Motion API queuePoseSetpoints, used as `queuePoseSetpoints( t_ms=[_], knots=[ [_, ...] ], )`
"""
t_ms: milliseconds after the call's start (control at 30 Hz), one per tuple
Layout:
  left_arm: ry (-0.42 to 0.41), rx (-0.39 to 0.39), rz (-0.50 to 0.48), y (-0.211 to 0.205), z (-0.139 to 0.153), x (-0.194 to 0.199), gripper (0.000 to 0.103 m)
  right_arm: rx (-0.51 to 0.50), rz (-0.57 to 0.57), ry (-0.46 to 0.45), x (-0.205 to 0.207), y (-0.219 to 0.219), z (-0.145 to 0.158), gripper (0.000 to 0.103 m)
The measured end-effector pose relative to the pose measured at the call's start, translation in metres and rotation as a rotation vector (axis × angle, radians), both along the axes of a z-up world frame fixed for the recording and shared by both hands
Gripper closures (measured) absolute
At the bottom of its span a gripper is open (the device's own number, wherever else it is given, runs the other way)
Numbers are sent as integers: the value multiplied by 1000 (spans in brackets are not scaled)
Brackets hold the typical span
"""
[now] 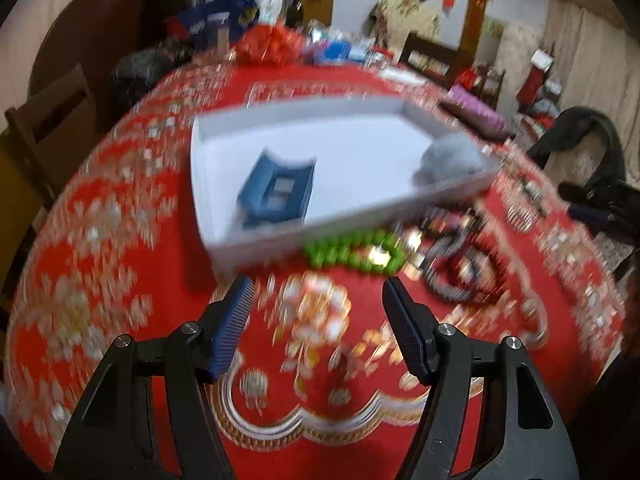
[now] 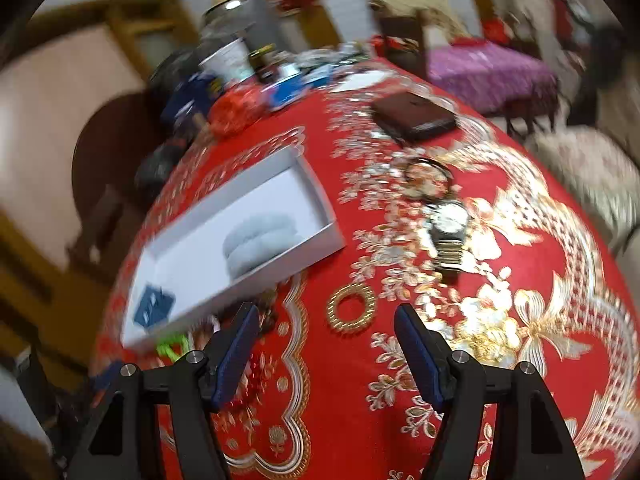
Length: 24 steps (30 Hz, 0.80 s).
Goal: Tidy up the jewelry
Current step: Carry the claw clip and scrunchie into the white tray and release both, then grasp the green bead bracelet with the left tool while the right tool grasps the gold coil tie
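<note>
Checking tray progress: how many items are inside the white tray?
2: blue box near the white tray's left end, pale grey bracelet at its right end. Blur may hide small pieces.

A shallow white cardboard tray [image 1: 224, 240] lies on the table [image 1: 120, 280] under a red and gold patterned cloth. Inside the tray, a small blue open jewelry box [image 1: 276, 190] sits toward its left end and a pale grey fluffy round piece [image 1: 450, 158] toward its right end, well apart. Just in front of the tray's near wall lies a green beaded bracelet [image 1: 352, 254], with a dark beaded bracelet [image 1: 452, 272] to its right. In the right wrist view, a metal-band wristwatch [image 2: 448, 228] lies to the right of the tray, a gold ring-shaped bangle [image 2: 352, 308] nearer than it, and a dark flat wallet-like case [image 2: 414, 116] farther back. Blurred clutter crowds the table's far edge.
</note>
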<state>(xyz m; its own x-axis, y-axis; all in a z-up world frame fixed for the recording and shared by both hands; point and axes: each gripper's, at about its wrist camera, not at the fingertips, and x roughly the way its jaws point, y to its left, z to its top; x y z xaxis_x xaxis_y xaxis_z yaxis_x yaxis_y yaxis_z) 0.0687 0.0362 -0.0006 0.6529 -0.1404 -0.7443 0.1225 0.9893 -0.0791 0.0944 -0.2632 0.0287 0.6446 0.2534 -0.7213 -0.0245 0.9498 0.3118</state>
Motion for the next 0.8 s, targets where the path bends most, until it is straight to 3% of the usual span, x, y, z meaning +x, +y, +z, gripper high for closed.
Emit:
queuePoseSetpoints(
  t_ms=[267, 433, 567, 633, 800],
  knots=[
    [43, -51, 58, 15, -18, 5, 36, -173, 21, 110, 28, 18, -45, 35],
    [50, -33, 49, 9, -19, 7, 28, -286, 24, 82, 41, 27, -53, 30],
    [53, -40, 33, 10, -19, 7, 25, -297, 18, 60, 47, 29, -55, 26],
    [54, -43, 31, 11, -19, 7, 24, -299, 19, 56, 44, 29, -55, 29],
    [68, -14, 24, 2, -20, 18, 23, -309, 38, 31, 42, 36, -52, 54]
  ],
)
